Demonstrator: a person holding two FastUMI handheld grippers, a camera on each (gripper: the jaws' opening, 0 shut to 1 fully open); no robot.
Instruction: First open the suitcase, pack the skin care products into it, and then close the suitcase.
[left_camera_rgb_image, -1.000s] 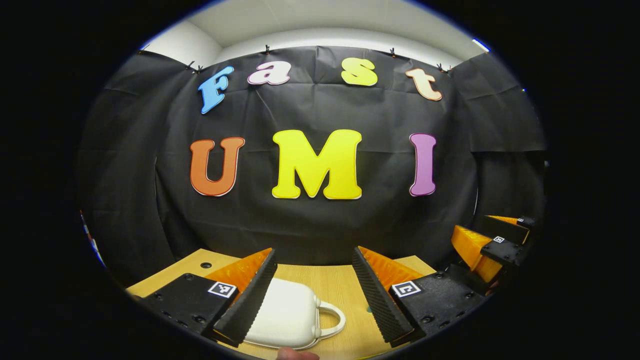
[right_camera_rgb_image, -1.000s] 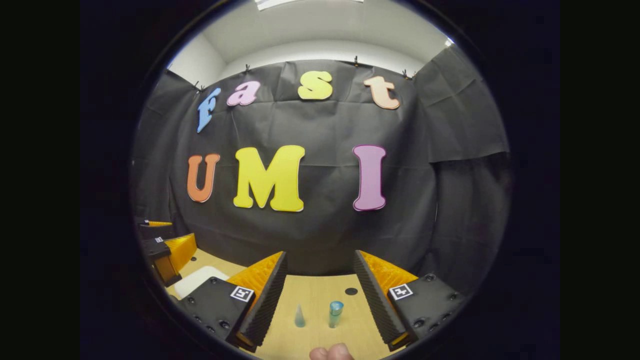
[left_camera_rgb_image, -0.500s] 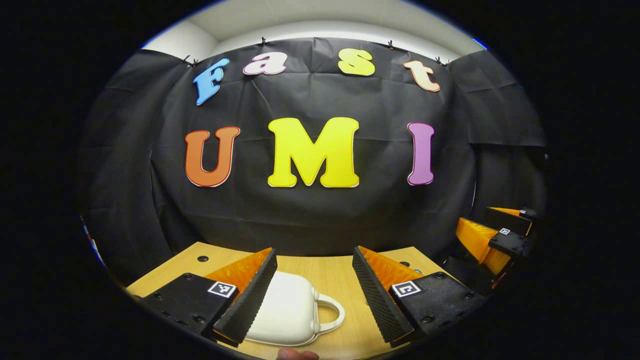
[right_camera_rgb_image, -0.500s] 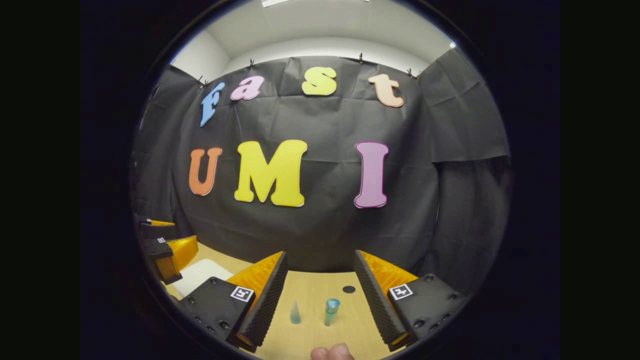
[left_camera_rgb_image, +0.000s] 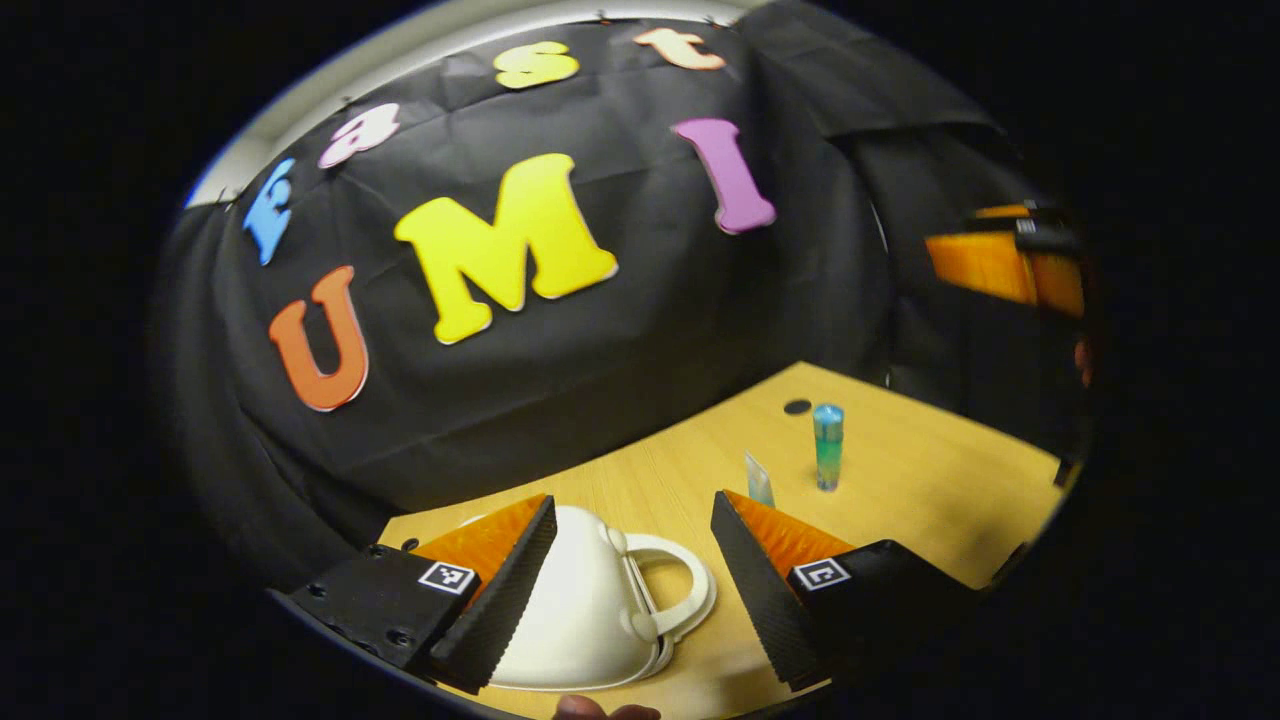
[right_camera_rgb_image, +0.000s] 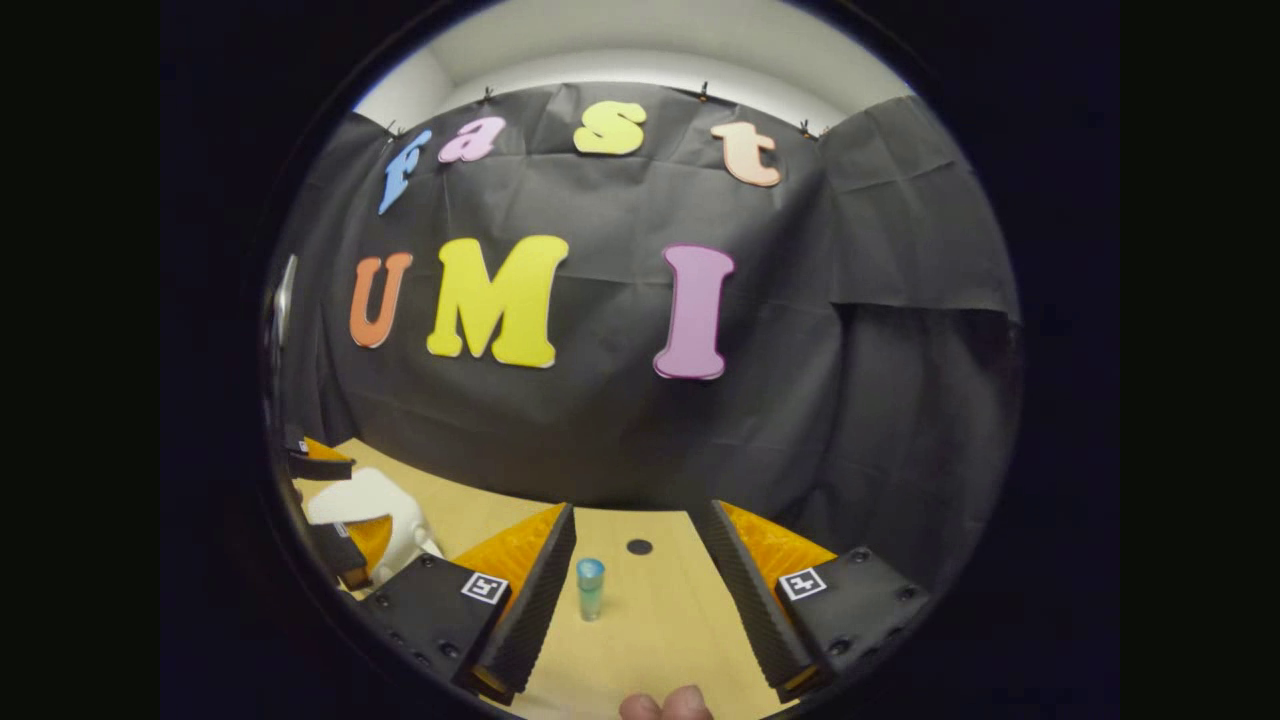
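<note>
Tilted since earlier, left gripper (left_camera_rgb_image: 630, 590) straddles suitcase (left_camera_rgb_image: 580, 610), half hidden.

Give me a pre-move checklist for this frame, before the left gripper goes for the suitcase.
1. Suitcase closed, handle toward the bottles: ok, no opening step done yet.
2. Left gripper open, fingers straddling the suitcase handle: ok.
3. Contact between left gripper's fingers and the suitcase: cannot tell.
4. Right gripper open and holding nothing: ok.
5. Blue-capped bottle standing upright on the table, ahead of the right gripper: ok.
6. Small clear tube upright beside the bottle, apart from the suitcase: ok.
</note>
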